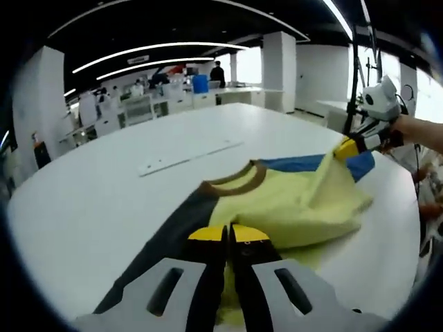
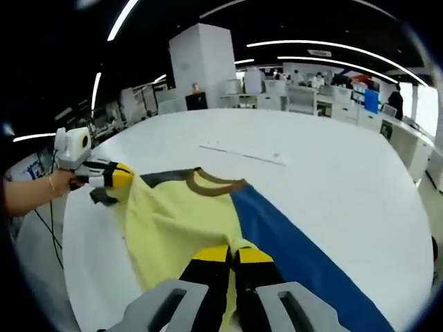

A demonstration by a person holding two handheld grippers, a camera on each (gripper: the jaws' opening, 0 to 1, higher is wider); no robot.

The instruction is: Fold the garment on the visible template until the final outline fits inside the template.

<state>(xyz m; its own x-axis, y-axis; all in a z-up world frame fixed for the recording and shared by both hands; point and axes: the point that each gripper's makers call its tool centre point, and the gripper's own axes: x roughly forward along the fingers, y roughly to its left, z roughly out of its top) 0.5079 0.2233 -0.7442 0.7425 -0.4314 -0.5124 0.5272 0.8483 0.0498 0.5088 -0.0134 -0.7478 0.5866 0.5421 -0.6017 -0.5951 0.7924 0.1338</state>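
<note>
Open-plan office with desks and strip lights is seen behind a large white round table (image 1: 83,187). Garment (image 1: 291,200), a yellow tee with a brown collar (image 1: 242,181), one dark sleeve side and one blue side, is laid on that table, partly bunched and lifted toward one edge. A thin pale strip (image 1: 187,158) is seen on the table beyond the collar; whether it marks the template cannot be told.

Left gripper (image 1: 228,234): jaws are pressed together on yellow cloth at the near hem. Right gripper (image 2: 232,254): jaws are likewise closed, pinching yellow fabric near the yellow/blue seam.

Handling, as judged: the cloth is light, limp and easily wrinkled, so it will sag and drag rather than hold shape. Hold is best taken at hems or corners, both points moved together, with the fabric kept low so that the fold lands flat.

View differences: in the left gripper view the dark sleeve (image 1: 166,242) runs toward the camera and the right gripper is seen at far right, holding a raised corner. In the right gripper view the long blue panel (image 2: 297,249) is laid out flat, and the left gripper is seen at far left, held by a hand (image 2: 59,183).
</note>
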